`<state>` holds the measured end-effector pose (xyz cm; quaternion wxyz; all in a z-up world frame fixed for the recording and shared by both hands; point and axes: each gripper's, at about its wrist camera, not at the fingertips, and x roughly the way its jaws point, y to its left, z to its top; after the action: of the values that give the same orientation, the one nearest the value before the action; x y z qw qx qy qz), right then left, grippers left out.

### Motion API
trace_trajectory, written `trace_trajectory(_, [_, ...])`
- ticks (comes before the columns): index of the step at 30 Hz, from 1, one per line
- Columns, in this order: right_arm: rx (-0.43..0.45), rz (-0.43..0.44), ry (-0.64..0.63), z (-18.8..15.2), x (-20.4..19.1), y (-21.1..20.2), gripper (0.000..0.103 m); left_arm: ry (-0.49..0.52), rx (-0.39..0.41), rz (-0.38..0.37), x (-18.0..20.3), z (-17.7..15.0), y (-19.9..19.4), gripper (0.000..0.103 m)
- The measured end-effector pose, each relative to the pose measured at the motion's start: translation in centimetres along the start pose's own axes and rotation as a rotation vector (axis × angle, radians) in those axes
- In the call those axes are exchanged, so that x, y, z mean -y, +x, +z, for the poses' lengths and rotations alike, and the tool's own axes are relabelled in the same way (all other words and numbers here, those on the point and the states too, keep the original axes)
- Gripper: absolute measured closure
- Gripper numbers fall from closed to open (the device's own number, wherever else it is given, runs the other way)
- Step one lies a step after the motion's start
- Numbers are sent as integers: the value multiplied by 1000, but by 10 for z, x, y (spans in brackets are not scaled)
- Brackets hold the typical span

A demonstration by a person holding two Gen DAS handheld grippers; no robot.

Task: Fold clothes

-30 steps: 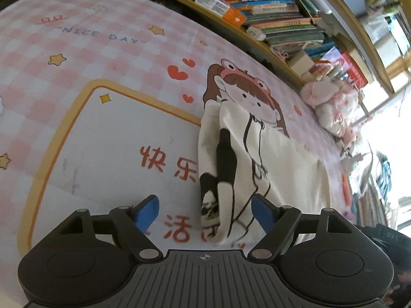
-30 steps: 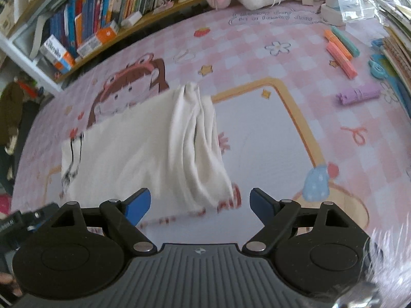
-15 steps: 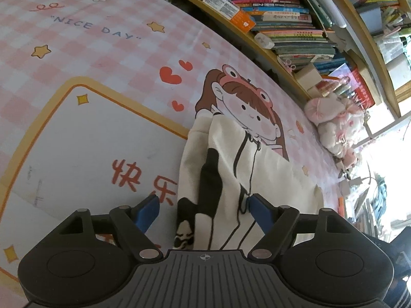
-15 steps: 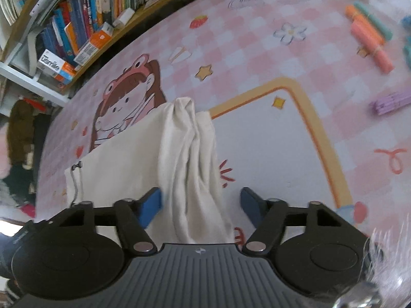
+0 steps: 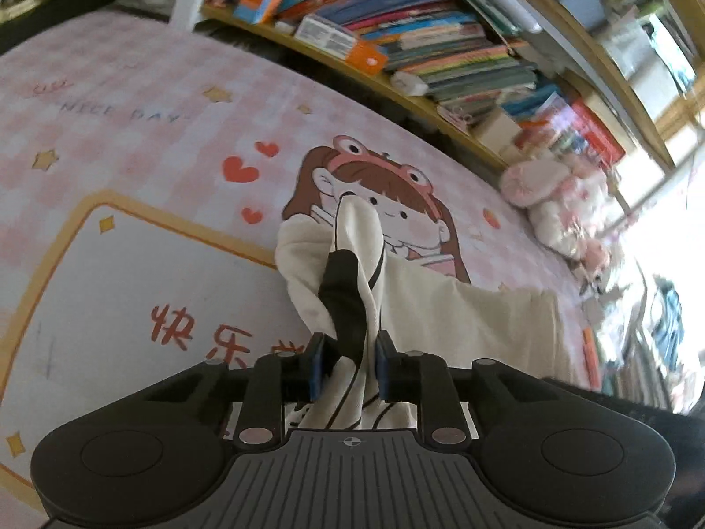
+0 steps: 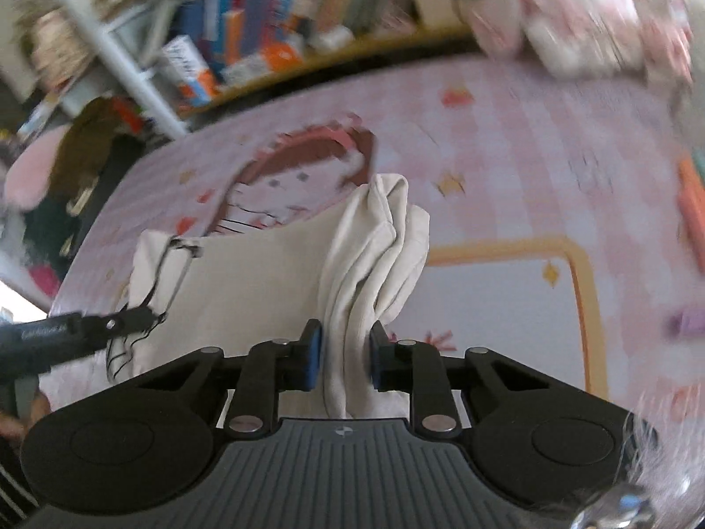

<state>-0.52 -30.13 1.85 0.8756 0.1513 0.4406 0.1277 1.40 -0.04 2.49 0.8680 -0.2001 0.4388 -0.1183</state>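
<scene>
Two tools grip one cream garment (image 5: pixel 462 322) that lies across a pink checked cartoon mat (image 5: pixel 132 132), over the lower part of the mat's printed girl in a frog headband (image 5: pixel 379 194). The left tool (image 5: pixel 348 363) has its blue-padded jaws closing on a bunched end of the garment, where a black printed patch and thin black lines run between the pads; the cloth fills the gap and both pads touch it. From that pinch the fabric rises in a peak toward the girl's face, then spreads flat to the right of her. The right tool (image 6: pixel 341 359) is likewise closing on a gathered, plain cream fold, which stands up in wrinkled ridges just right of the girl's face in that view, with the pads pressed against the cloth on both sides. Left of that fold the garment (image 6: pixel 255 282) stretches flat to its printed end, where the left tool's black finger (image 6: pixel 128 322) shows. Beyond the girl, a wooden bookshelf (image 5: pixel 440 57) packed with books runs along the mat's far edge, and pink plush toys (image 5: pixel 555 203) sit to her right.
</scene>
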Motion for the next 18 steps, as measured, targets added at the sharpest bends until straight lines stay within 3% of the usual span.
trace_trajectory(6, [-64,1,78,1,17,10,81,-124,-25,-40,-24,3,6,76])
trace_trajectory(8, [-80,7,119,0,24,13,71,-132,-32,-41,-27,2,9,73])
trace_trajectory(10, [-90,8,153,-1,31,15,67,-140,-45,-30,-29,2,12,61])
trace_trajectory(12, [-97,16,181,-1,37,18,63,-156,-64,-24,-32,2,18,56])
trace_trajectory(18, [-112,39,241,0,46,29,55,-177,-66,-44,-33,2,26,52])
